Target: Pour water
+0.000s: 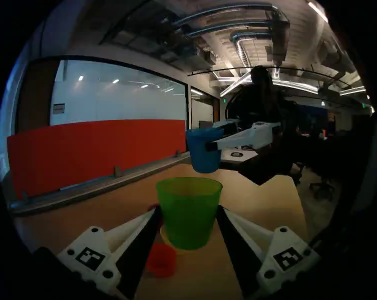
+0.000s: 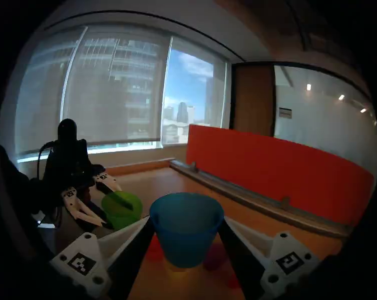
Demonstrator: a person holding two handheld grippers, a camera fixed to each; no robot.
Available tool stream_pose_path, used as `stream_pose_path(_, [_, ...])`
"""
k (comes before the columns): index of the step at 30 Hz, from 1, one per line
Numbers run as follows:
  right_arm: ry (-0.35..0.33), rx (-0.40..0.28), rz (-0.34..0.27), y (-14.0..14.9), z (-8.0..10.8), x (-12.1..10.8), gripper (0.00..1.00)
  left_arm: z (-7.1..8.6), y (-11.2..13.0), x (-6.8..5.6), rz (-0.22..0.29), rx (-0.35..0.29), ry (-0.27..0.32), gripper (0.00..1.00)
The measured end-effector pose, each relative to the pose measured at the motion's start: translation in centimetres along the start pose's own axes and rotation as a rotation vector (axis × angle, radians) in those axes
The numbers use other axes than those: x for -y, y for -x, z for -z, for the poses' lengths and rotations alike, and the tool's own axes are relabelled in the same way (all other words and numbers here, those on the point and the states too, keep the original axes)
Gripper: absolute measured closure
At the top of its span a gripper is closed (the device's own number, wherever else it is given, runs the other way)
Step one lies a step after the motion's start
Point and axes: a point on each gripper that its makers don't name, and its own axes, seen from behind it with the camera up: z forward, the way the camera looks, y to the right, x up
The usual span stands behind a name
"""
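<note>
Green cup (image 1: 189, 214) (translucent, tapered) sits in left gripper (image 1: 189, 211).

Daylight floods through the windows (image 2: 138, 85) in the right gripper view, washing out the sky slightly. It leaves the body of the left gripper (image 2: 113, 210) a near-black silhouette, while the translucent blue cup (image 2: 186, 227) glows softly. The left gripper view is dim. Its ceiling strip lights (image 1: 283, 85) glare white, the person (image 1: 261, 115) is backlit, and the green cup (image 1: 189, 212) is bright and sharp. Fisheye distortion curves the orange partition (image 1: 98, 150), and the edges fall dark.
</note>
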Motion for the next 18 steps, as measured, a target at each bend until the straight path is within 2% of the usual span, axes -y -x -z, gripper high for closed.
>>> stream_pose_path(18, [-0.019, 0.127, -0.034, 7.0, 0.1, 0.1, 0.12, 0.4, 3.4, -0.9, -0.017, 0.103, 0.022, 0.21])
